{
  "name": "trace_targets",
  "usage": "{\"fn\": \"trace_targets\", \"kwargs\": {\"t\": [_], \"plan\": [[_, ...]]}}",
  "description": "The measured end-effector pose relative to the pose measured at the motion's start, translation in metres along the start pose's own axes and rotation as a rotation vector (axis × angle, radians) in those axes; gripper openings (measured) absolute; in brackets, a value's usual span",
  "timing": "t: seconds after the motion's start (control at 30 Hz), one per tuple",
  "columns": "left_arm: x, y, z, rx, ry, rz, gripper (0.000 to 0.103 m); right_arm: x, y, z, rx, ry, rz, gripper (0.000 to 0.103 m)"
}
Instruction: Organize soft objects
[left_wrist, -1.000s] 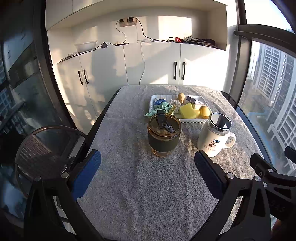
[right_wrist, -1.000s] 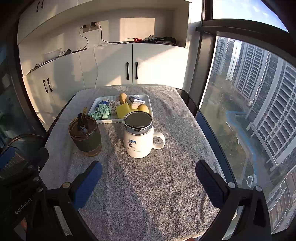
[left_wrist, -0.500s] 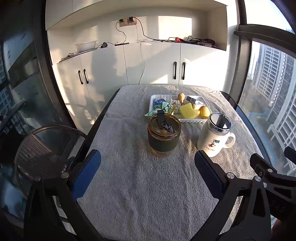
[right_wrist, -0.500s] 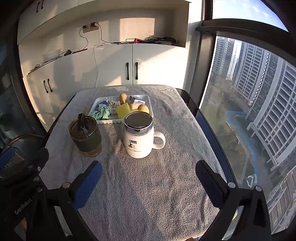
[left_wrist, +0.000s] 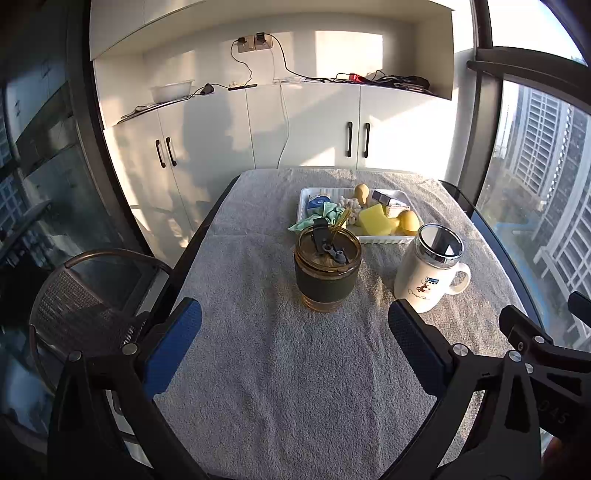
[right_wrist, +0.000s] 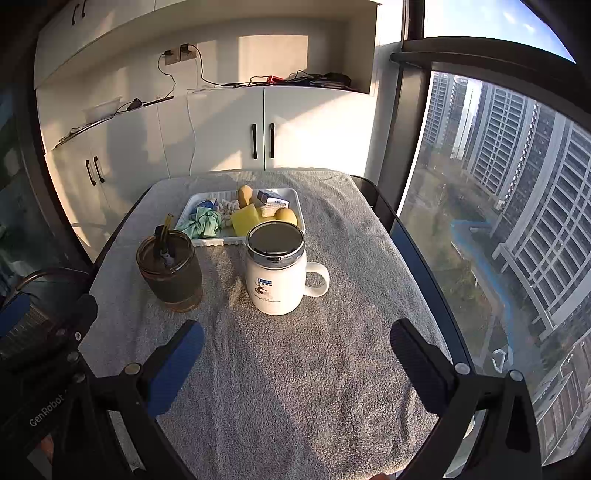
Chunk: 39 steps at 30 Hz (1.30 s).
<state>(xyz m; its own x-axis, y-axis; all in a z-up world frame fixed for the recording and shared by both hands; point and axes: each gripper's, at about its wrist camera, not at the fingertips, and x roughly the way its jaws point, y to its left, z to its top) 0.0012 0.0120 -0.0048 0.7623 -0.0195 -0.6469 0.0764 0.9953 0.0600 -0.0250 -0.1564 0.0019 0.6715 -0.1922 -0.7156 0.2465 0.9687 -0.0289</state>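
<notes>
A white tray (left_wrist: 305, 195) (right_wrist: 298, 201) at the far middle of the towel-covered table holds soft things: a green cloth (left_wrist: 325, 215) (right_wrist: 202, 223), a yellow sponge (left_wrist: 373, 219) (right_wrist: 244, 220), a yellow round toy (left_wrist: 409, 220) (right_wrist: 286, 215), a white knotted piece (left_wrist: 350, 206) and small packets. My left gripper (left_wrist: 295, 325) is open and empty above the near towel, in front of the brown glass cup (left_wrist: 327, 271) (right_wrist: 170, 270). My right gripper (right_wrist: 296, 341) is open and empty in front of the white mug (right_wrist: 276, 274) (left_wrist: 428, 273).
The grey towel (left_wrist: 280, 369) covers the table. A wire chair (left_wrist: 85, 295) stands at the left. White cabinets (left_wrist: 295, 129) with cables are behind. Windows run along the right edge (right_wrist: 480, 221).
</notes>
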Motion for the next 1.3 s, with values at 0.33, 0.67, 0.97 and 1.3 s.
{"fn": "trace_targets", "kwargs": {"t": [0.33,0.67,0.97,1.3], "plan": [[0.0009,-0.0018,0.0004,0.005,0.002,0.005,0.103,0.0006,0.0006,0.0003,0.001,0.0,-0.005,0.103],[0.0002,-0.002,0.0011,0.014,-0.014,0.017,0.103,0.0013,0.0014,0.0003,0.002,-0.001,-0.007,0.103],[-0.0001,-0.0021,0.0013,0.015,-0.012,0.017,0.103,0.002,0.0012,0.0002,0.0,-0.001,-0.007,0.103],[0.0006,-0.0017,0.0007,0.016,-0.013,0.014,0.103,0.0015,0.0021,-0.0018,-0.002,-0.004,-0.01,0.103]]}}
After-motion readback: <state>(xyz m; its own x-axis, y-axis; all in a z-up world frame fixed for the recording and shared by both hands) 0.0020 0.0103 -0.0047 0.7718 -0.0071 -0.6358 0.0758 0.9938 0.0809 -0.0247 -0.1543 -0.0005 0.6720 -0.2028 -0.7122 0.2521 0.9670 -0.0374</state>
